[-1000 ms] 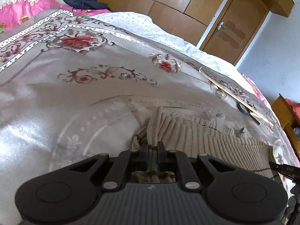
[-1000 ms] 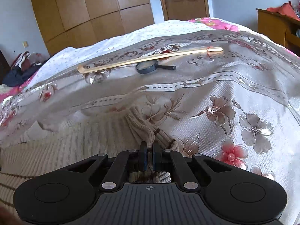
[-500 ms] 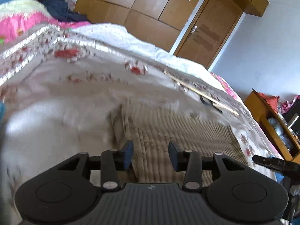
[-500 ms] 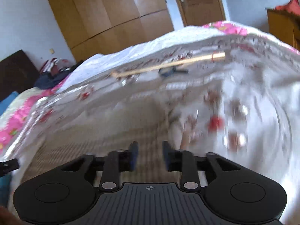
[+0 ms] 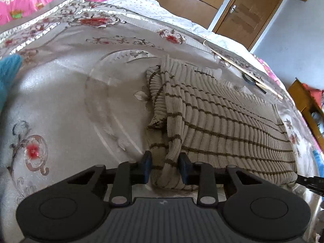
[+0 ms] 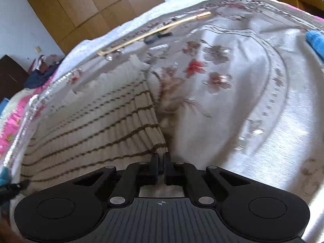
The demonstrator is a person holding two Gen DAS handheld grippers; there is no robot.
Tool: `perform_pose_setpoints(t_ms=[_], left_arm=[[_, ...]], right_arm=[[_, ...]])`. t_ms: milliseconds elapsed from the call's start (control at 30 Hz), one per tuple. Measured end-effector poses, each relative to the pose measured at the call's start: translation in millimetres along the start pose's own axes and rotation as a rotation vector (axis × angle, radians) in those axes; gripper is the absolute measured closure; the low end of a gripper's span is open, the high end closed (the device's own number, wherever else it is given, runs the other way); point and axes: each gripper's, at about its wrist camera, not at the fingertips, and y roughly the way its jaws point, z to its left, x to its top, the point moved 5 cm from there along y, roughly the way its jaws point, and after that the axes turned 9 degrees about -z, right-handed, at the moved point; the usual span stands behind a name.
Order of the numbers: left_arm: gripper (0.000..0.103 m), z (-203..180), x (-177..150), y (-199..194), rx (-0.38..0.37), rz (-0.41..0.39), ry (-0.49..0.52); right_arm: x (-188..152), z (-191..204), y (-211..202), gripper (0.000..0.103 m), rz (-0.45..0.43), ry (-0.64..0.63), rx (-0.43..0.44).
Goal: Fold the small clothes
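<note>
A beige ribbed sweater (image 5: 222,125) with thin brown stripes lies spread on the floral bedspread (image 5: 70,105). Its left side is folded over in a loose ridge. My left gripper (image 5: 165,165) sits at the near left corner. Its jaws are closing with that folded edge between them, and a gap still shows at the left pad. In the right wrist view the sweater (image 6: 97,125) fills the left half, and my right gripper (image 6: 161,163) is shut on its near right hem corner.
A long wooden stick (image 6: 154,32) and a dark magnifying glass (image 6: 156,37) lie beyond the sweater. Blue cloth (image 5: 8,75) sits at the bed's left side, and more blue cloth (image 6: 316,40) at the right. A wooden cabinet (image 5: 303,99) stands beside the bed, wardrobes (image 6: 81,6) behind.
Both grippers let go of the bunched sweater parts, opened and drew back toward the near hem. The right one has since shut on the hem corner; the left has narrowed around the folded edge.
</note>
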Motion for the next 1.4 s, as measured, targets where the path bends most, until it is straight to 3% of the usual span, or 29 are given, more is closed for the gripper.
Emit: perform_pose_setpoints(t_ms=[233, 267, 467, 567, 800, 900, 967, 1067, 1133, 1200, 1233, 1333, 1400], left_arm=[[0.060, -5.5, -3.0, 3.8, 0.005, -0.002, 0.062], [0.060, -5.0, -2.1, 2.7, 0.005, -0.005, 0.057], [0.059, 4.8, -0.4, -10.4, -0.016, -0.022, -0.019], [0.059, 3.3, 1.1, -17.6, -0.038, -0.048, -0.041], [0.058, -3.6, 20.0, -16.8, -0.055, -0.100, -0.021], [0.054, -7.1, 35.7, -8.6, -0.059, -0.134, -0.014], [0.052, -11.7, 45.8, 0.6, -0.064, -0.146, 0.000], [0.052, -24.5, 53.0, 11.1, -0.093, -0.148, 0.035], [0.050, -31.7, 53.5, 16.0, -0.095, -0.156, 0.057], [0.049, -35.2, 49.8, 20.2, -0.094, -0.161, 0.060], [0.049, -35.7, 47.2, 21.7, -0.094, -0.160, 0.061], [0.049, -36.9, 39.1, 21.5, -0.081, -0.166, 0.078], [0.048, -36.7, 36.9, 17.8, -0.089, -0.170, 0.084]], right_arm=[[-1.2, 3.7, -5.1, 0.098, 0.018, -0.049, -0.026], [0.2, 8.1, -6.5, 0.092, 0.022, -0.062, -0.022], [14.7, 27.5, -22.9, 0.087, -0.057, -0.150, -0.020], [24.0, 34.9, -9.5, 0.081, -0.065, -0.145, -0.013], [49.7, 61.0, 30.1, 0.081, -0.113, -0.185, 0.000], [62.1, 69.4, 48.8, 0.072, -0.129, -0.229, -0.016], [68.8, 75.6, 60.5, 0.071, -0.117, -0.237, -0.012], [71.9, 95.9, 70.2, 0.071, -0.080, -0.220, 0.089], [68.2, 119.5, 77.2, 0.066, -0.042, -0.218, 0.174], [61.6, 144.6, 86.7, 0.051, 0.000, -0.222, 0.242], [56.9, 157.4, 93.0, 0.050, 0.014, -0.236, 0.261], [41.7, 187.9, 114.9, 0.054, 0.034, -0.345, 0.205], [35.1, 197.3, 126.2, 0.088, 0.036, -0.404, 0.134]])
